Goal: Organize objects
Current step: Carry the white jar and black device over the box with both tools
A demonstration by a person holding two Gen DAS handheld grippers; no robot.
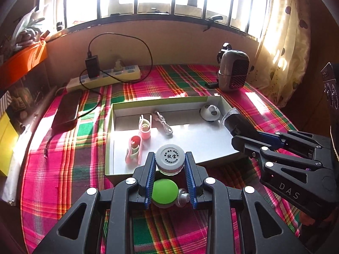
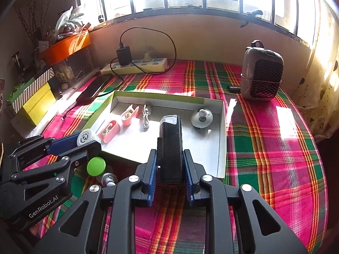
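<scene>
A shallow white box [image 1: 118, 114] [image 2: 221, 127] lies on the plaid cloth. It holds two pink clips [image 1: 135, 146] [image 2: 110, 130], a white cable [image 1: 164, 122] [image 2: 146, 116] and a white round gadget [image 1: 210, 112] [image 2: 201, 117]. My left gripper [image 1: 169, 163] [image 2: 84, 141] is shut on a small grey-lidded jar [image 1: 170, 157] [image 2: 85, 137], held over the box's near edge. My right gripper [image 2: 170, 158] [image 1: 239, 137] is shut on a black rectangular device with a clear end [image 2: 170, 146] [image 1: 235, 120], held over the box's near right side. A green-capped object [image 1: 165, 191] [image 2: 96, 166] lies on the cloth below the left gripper.
A grey portable heater [image 1: 233, 72] [image 2: 261, 74] stands at the back right. A power strip with a black charger [image 1: 106, 76] [image 2: 135, 65] and a dark phone [image 1: 67, 110] [image 2: 93, 91] lie at the back left. Orange and yellow boxes [image 2: 42, 103] stand along the left. A curtain hangs at the right.
</scene>
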